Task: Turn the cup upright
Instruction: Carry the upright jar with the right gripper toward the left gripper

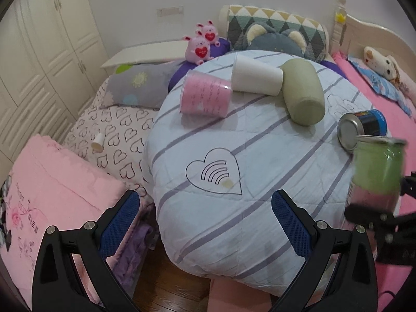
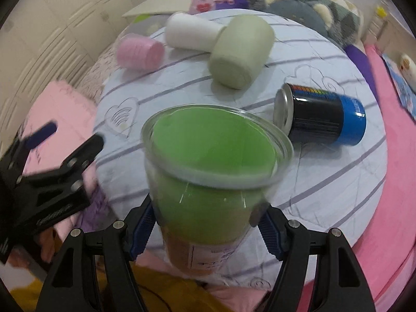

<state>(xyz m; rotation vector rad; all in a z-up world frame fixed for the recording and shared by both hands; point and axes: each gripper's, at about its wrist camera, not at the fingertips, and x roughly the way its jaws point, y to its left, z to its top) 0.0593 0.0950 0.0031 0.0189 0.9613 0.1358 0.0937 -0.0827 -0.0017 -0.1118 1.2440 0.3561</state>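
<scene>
A: Four things lie on their sides on the striped quilt: a pink cup, a white cup, an olive-green cup and a black-and-blue can.

B: And the task's cup?

A: The green cup, clear-walled with a green lining, is off the quilt, mouth up and only slightly tilted. The right gripper has its jaws clamped on the lower body.

B: What crowds it?

A: The can lies just beyond it toward the quilt's right edge, its silver end facing the cup. The olive-green cup sits farther back, touching the white cup's base; the pink cup is nearest the quilt's far left edge. The quilt's near middle, around the printed heart, carries nothing.

B: The other gripper?

A: The left gripper hangs over the quilt's near edge, jaws wide apart, gripping nothing.

B: Do the views differ?

A: The right wrist view looks down into the green cup's mouth and shows both blue pads against its sides; the left gripper shows blurred at its left edge. The left wrist view catches the cup side-on and blurred at the right edge, partly covering the can, and shows a small white tube on the heart-print sheet, two pink plush rabbits and a pink folded blanket.
</scene>
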